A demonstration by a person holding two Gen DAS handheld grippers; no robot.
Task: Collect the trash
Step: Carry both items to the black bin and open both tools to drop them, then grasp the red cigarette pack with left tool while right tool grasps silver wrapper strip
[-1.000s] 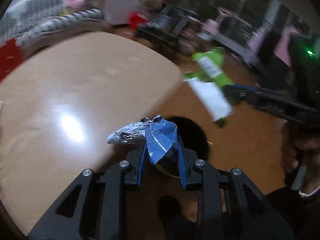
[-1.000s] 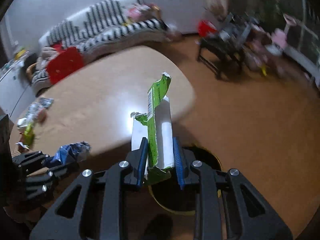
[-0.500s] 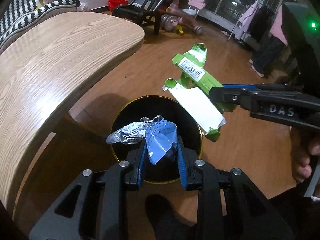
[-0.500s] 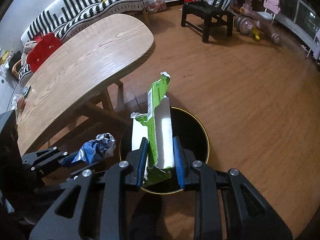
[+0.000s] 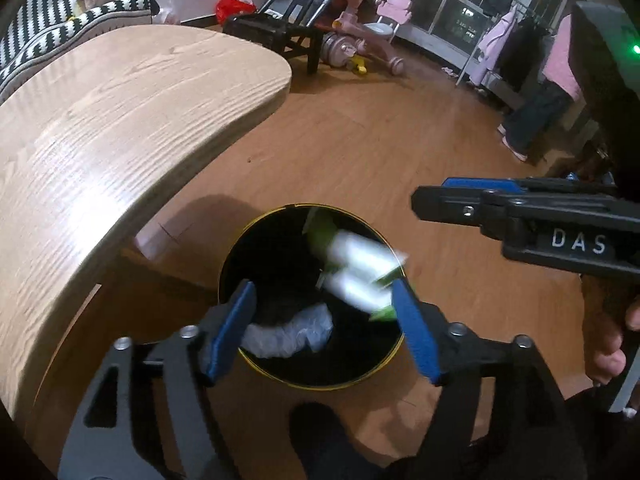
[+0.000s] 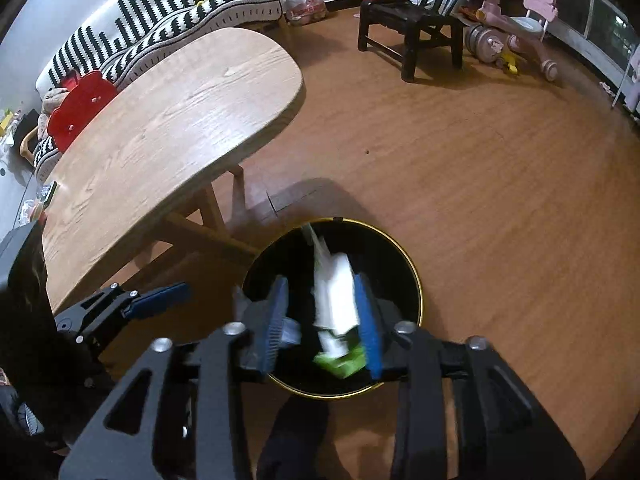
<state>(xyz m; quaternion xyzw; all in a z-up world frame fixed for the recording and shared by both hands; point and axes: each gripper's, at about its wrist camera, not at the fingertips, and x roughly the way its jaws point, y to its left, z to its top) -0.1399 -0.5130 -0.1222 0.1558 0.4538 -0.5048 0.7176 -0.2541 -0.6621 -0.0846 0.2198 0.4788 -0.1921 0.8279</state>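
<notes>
I am working in a family living room at home. Ahead and to the left of my grippers a rounded wooden table stands on a brown plank floor. Beyond the table runs a sofa with black-and-white striped cushions. Farther ahead sits a dark wooden chair, and to its right a pink children's tricycle. Off to the far right, clothes hang on a rack.
</notes>
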